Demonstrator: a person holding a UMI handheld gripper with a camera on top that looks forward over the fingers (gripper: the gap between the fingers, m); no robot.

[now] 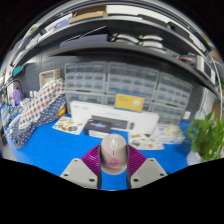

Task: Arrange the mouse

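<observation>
A light grey computer mouse [113, 151] with a pink mark near its rear sits between my gripper's [113, 160] two fingers. The magenta pads [95, 158] press against both of its sides, so the gripper is shut on it. The mouse is held above a blue table surface [50, 152]. Its front end points ahead, toward a white box. The underside of the mouse is hidden.
A white box [112, 118] stands on the blue table just beyond the fingers, with a yellow item [128, 102] on it. A green plant [207, 135] stands to the right. A checked cloth [38, 105] lies to the left. Shelves with bins [130, 80] line the back.
</observation>
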